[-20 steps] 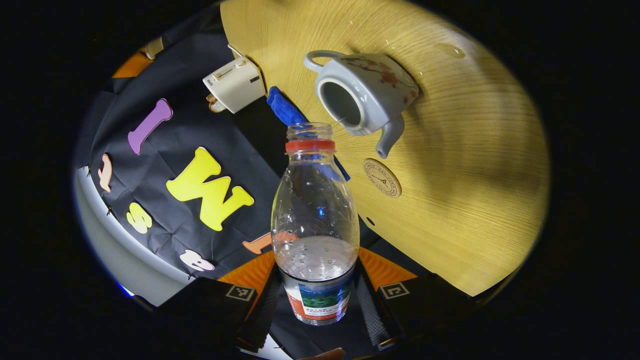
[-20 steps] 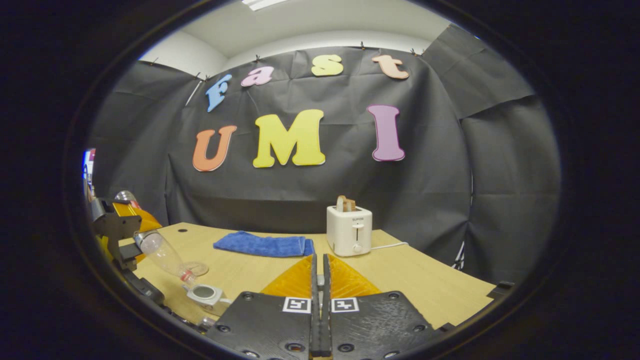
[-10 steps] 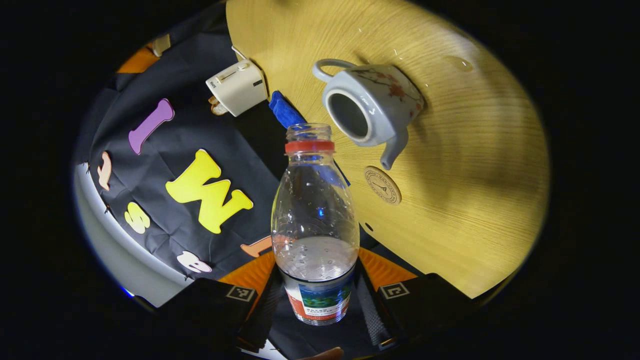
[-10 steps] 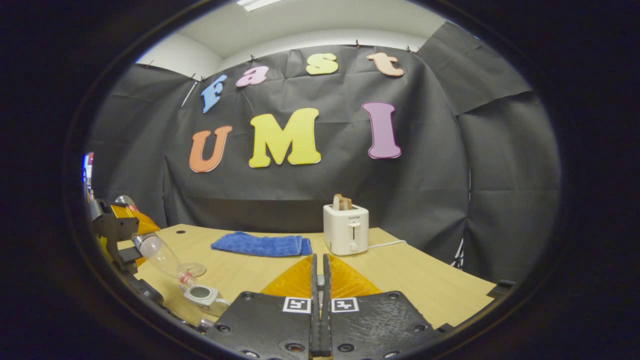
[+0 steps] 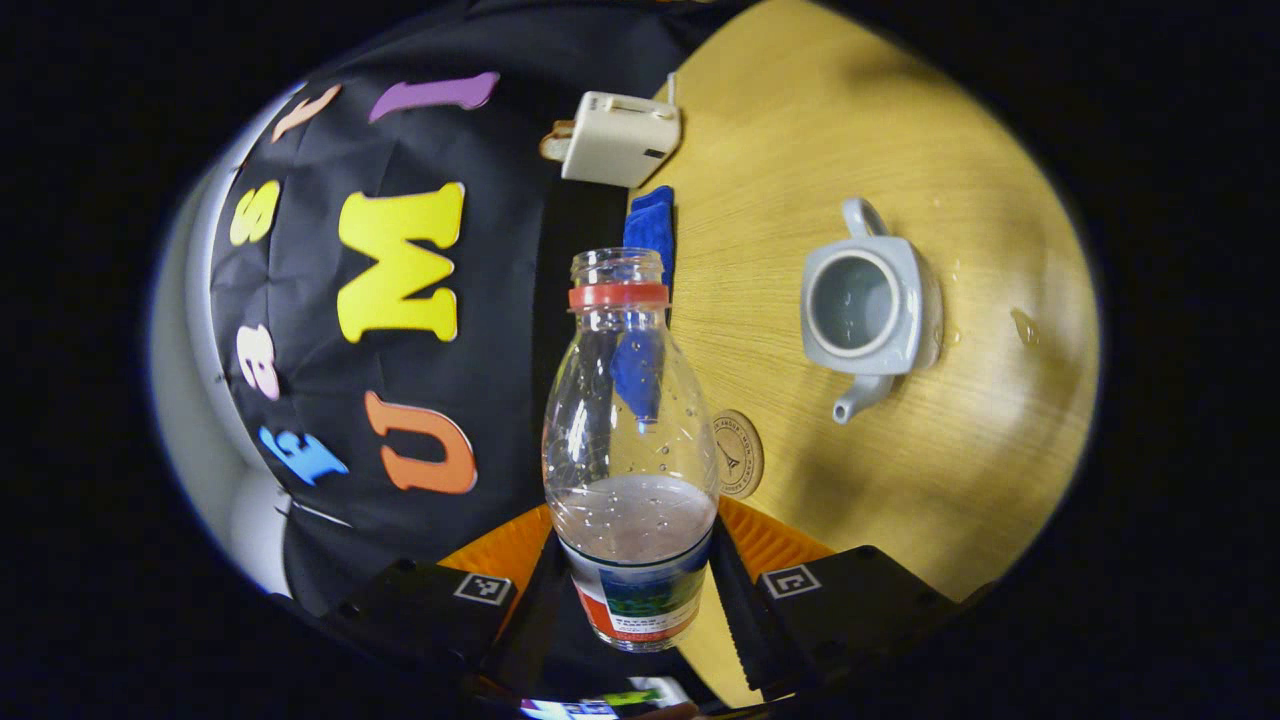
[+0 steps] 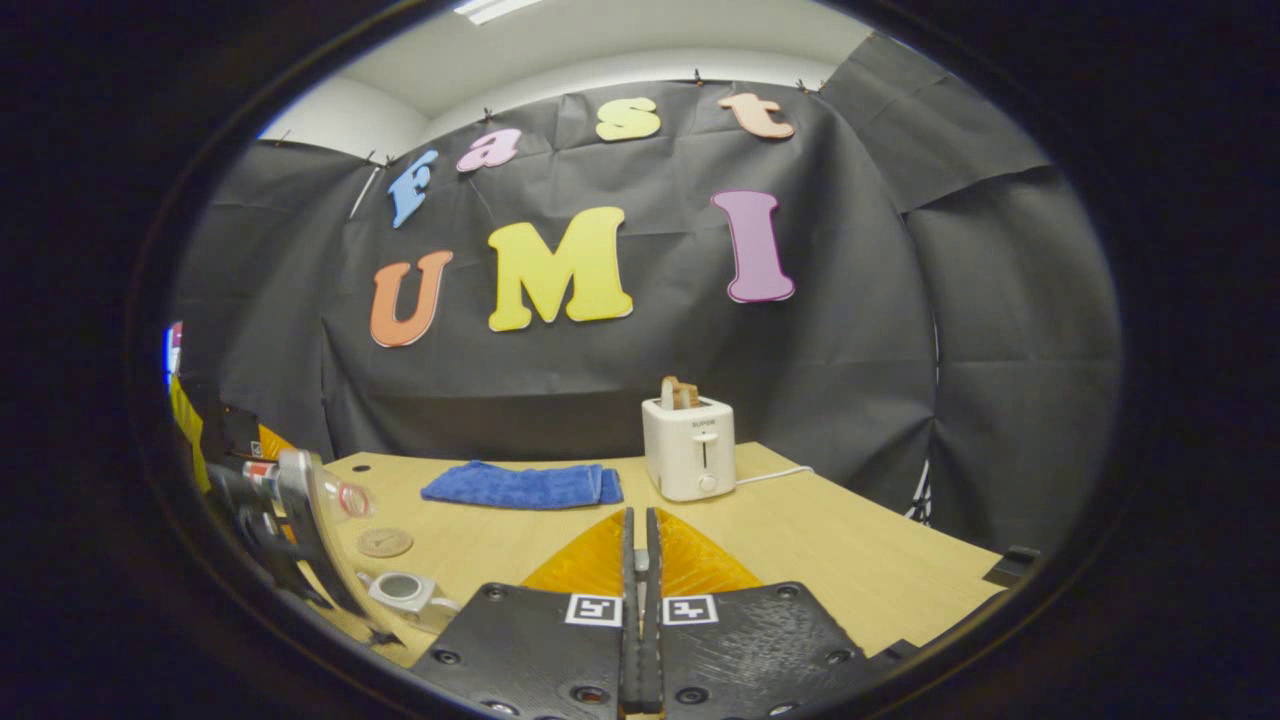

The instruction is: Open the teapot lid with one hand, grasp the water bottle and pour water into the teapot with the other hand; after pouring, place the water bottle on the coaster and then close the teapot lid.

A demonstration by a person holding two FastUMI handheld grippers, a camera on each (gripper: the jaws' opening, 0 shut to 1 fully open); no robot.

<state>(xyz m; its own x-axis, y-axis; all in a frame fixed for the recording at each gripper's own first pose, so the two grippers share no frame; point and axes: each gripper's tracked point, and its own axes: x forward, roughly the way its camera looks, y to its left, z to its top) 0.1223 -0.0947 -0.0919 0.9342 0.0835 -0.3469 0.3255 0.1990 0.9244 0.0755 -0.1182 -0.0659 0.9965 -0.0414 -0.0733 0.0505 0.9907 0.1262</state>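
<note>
The water bottle (image 5: 630,440) was held clamped in the left tongs (image 5: 632,600), neck pointing forward, above the tabletop (image 5: 900,120), with the coaster (image 5: 738,453) just beside it, nearer than the open teapot (image 5: 868,312), while the right tongs (image 6: 637,620) were pressed closed, seemingly empty.

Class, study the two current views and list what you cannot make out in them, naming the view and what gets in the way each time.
1. Teapot lid: the right gripper looks shut, but what it pinches is hidden between its fingers in the right gripper view.
2. Water level in the grey ceramic teapot: interior too dim in the left gripper view.
3. Round cork coaster: partly hidden by the clear plastic water bottle, left gripper view.
</note>
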